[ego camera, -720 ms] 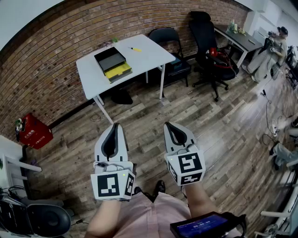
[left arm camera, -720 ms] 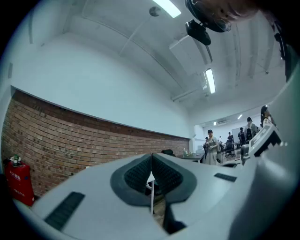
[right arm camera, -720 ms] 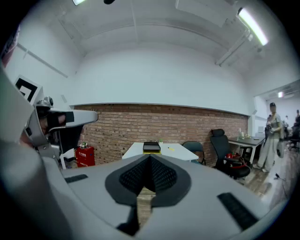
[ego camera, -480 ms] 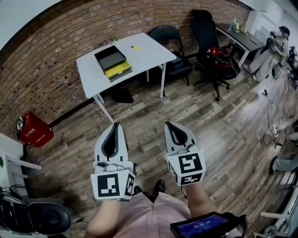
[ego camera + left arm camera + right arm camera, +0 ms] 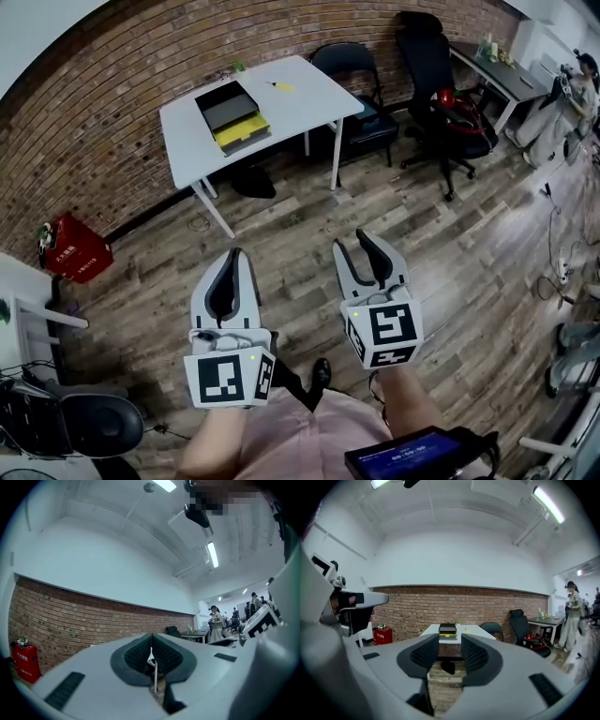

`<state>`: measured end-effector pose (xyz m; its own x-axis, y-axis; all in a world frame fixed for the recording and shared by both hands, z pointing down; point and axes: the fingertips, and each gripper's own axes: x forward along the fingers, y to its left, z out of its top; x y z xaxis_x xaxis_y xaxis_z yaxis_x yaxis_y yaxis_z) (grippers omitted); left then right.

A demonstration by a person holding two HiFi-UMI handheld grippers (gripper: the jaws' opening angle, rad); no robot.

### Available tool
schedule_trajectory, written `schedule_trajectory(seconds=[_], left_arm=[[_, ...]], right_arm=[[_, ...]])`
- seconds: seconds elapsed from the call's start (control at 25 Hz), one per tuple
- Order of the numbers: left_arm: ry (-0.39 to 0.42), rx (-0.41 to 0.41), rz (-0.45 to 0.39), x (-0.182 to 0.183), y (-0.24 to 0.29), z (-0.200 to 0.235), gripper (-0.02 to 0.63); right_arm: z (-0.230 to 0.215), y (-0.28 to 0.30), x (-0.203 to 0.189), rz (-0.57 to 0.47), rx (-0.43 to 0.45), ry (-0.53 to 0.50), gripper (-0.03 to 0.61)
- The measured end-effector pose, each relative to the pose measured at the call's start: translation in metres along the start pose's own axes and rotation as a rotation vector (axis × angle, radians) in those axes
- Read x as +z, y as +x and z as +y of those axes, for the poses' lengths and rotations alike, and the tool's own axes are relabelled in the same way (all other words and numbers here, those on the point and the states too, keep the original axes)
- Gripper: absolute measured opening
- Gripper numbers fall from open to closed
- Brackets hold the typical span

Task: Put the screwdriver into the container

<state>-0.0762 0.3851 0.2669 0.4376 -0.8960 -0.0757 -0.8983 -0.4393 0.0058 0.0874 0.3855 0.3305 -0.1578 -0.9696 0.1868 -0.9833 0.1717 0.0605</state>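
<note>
Our left gripper (image 5: 232, 255) sits lower left, jaws pressed together on nothing. Up top we've got the white worktop (image 5: 309, 108) carrying the black-and-yellow container (image 5: 230, 114), with the yellow screwdriver (image 5: 277, 86) near it to the right, not touching. Lower centre-right, our right gripper (image 5: 352, 242) is spread wide and empty over the wood floor (image 5: 450, 262).

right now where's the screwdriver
In the head view the screwdriver lies on the white table by the brick wall, to the right of the black and yellow container and apart from it.
</note>
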Motion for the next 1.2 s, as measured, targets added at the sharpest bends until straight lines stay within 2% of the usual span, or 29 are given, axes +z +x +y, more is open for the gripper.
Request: schedule_trajectory(seconds=[0.32, 0.6, 0.92, 1.2], left_arm=[[-0.015, 0.021, 0.042, -0.026, 0.042, 0.026, 0.014], [-0.018, 0.021, 0.065, -0.051, 0.127, 0.076, 0.014], [-0.02, 0.009, 0.037, -0.04, 0.227, 0.142, 0.014], [-0.013, -0.029, -0.018, -0.021, 0.287, 0.176, 0.014]], right_arm=[[-0.007, 0.053, -0.012, 0.038, 0.024, -0.008, 0.153], [-0.009, 0.152, -0.016, 0.073, 0.046, 0.005, 0.16], [-0.011, 0.263, 0.023, 0.062, 0.049, -0.016, 0.152], [-0.021, 0.32, 0.064, 0.015, -0.002, -0.051, 0.146]])
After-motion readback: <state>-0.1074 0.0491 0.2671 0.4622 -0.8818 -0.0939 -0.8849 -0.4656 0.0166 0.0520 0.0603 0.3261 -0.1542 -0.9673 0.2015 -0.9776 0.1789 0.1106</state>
